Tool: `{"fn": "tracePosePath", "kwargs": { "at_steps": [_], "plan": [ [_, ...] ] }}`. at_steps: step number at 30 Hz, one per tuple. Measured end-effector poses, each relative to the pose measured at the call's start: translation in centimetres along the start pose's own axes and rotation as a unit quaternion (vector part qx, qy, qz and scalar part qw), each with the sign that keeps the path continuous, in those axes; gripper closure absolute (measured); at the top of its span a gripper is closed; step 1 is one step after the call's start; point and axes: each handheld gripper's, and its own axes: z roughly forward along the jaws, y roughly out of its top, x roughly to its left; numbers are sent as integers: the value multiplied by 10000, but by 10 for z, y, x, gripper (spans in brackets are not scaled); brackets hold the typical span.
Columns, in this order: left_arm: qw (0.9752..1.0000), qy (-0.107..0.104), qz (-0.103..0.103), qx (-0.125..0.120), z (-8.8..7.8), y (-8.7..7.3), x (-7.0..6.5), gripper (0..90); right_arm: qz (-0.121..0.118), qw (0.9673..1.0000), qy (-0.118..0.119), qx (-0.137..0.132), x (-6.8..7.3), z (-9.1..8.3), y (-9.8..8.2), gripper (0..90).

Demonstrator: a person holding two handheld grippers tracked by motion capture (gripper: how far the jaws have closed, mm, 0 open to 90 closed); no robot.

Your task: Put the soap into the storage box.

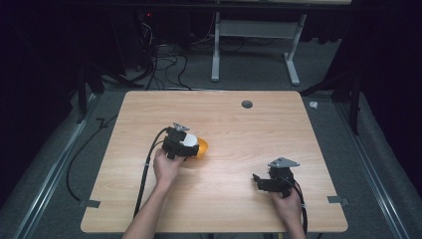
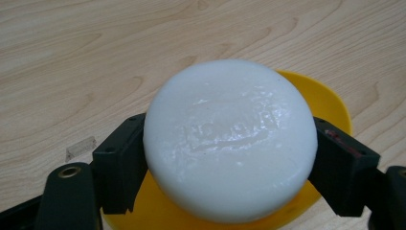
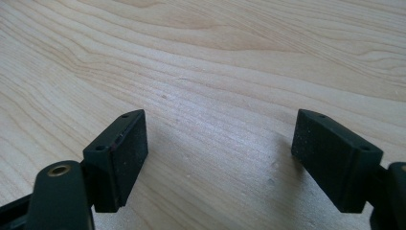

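One white puck (image 2: 230, 139) sits clamped between my left gripper (image 2: 230, 163) jaws, over a yellow bowl (image 2: 330, 103) it mostly hides. From above I barely see either. My right gripper (image 3: 218, 153) is low over bare table (image 3: 215, 57), jaws wide, holding nothing.

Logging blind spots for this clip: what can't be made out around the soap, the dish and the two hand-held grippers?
- Embossed lettering on the white soap bar: left gripper view, too shallow and glossy to read.
- Inside of the yellow dish: the soap covers it; whether the bar touches it is unclear.
- Left hand-held gripper: high view, its jaws are too small to make out on the bar.
- Right hand-held gripper: right gripper view, jaw bases cut off by the bottom edge.
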Motion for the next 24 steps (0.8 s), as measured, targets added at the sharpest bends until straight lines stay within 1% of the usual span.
{"fn": "tracePosePath", "kwargs": {
  "at_steps": [6,9,11,13,14,15,16,17,21,24],
  "plan": [
    [10000,8,-22,19,2,0,-1,231,4,10000,-1,0,0,0,0,208],
    [10000,18,9,55,3,0,-1,231,2,10000,1,0,0,0,0,208],
    [10000,38,25,34,3,-1,-2,230,2,10000,1,-1,0,0,0,208],
    [10000,7,14,-13,2,0,-2,233,2,10000,2,-1,0,0,0,208],
    [9999,-10,-22,-126,-1,1,-1,233,2,10000,2,-1,0,0,0,208],
    [9995,-69,-73,-289,-6,2,-1,257,5,10000,0,0,0,0,0,208],
    [9994,-76,-86,-332,-8,2,-1,275,4,10000,-3,1,0,0,0,208],
    [9993,-73,-71,-360,-10,3,-1,289,2,10000,-4,0,0,0,0,208],
    [9993,-53,-27,-356,-14,2,-1,282,3,10000,0,-1,0,0,0,208],
    [9990,-61,-75,-439,-17,3,1,275,2,10000,-2,0,0,0,0,208]
  ]
}}
